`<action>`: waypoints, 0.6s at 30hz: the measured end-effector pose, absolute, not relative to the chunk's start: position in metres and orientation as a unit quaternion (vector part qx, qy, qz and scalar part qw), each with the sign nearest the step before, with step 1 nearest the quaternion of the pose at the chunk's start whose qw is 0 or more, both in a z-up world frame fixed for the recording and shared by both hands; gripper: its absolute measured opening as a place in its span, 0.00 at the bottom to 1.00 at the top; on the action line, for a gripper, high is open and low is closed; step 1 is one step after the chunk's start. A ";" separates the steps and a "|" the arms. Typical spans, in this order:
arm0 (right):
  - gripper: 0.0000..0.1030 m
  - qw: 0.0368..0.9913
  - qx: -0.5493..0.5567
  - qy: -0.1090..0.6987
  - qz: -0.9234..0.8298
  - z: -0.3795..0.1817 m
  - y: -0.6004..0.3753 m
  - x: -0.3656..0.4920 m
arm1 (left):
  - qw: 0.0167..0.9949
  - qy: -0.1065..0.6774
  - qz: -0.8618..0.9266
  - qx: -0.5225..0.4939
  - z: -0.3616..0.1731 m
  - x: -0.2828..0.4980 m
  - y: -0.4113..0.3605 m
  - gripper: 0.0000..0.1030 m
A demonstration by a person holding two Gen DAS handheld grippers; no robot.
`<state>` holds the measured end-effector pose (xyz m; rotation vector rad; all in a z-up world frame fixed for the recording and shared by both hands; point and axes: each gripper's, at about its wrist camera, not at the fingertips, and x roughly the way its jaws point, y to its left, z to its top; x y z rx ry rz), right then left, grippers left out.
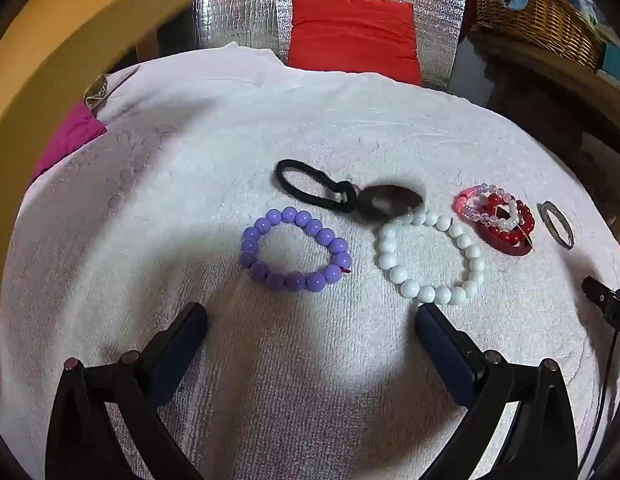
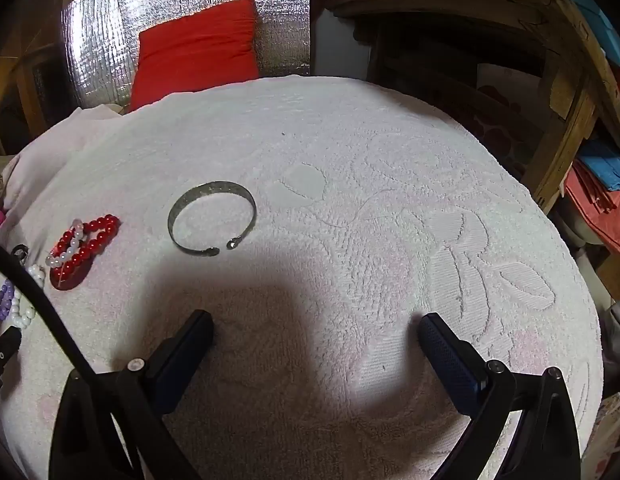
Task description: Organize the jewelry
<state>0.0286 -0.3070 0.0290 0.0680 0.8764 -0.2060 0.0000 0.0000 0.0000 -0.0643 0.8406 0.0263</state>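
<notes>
A: In the left wrist view, what lies on the white towel?

B: A purple bead bracelet sits left of centre, with a white bead bracelet well to its right. Behind them lie a black hair tie and a dark oval piece that touches the white beads' far edge. Further right, a stack of red and pink bead bracelets rests just beside the white one, and a metal cuff bracelet lies near the towel's right edge.

A: And the left gripper?

B: Its fingers stand wide apart, holding nothing. The right fingertip is just short of the white beads.

A: The right wrist view?

B: The right gripper is spread wide too, empty, over bare towel. The metal cuff lies ahead and to the left, its gap facing the camera. The red stack is further left, the white and purple beads at the far left edge. A red cushion stands behind.
</notes>
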 end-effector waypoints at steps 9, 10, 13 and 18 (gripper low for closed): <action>1.00 0.900 0.033 0.423 -0.100 0.029 -0.307 0.028 | 0.913 0.406 0.009 -0.039 -0.003 0.002 0.008 1.00; 1.00 0.900 0.033 0.423 -0.099 0.029 -0.307 0.028 | 0.914 0.405 0.011 -0.034 0.001 0.000 0.006 1.00; 1.00 0.900 0.033 0.423 -0.099 0.028 -0.306 0.028 | 0.915 0.403 0.012 -0.032 0.003 0.000 0.003 1.00; 1.00 0.900 0.033 0.422 -0.099 0.029 -0.306 0.028 | 0.914 0.403 0.013 -0.031 0.000 -0.001 0.000 1.00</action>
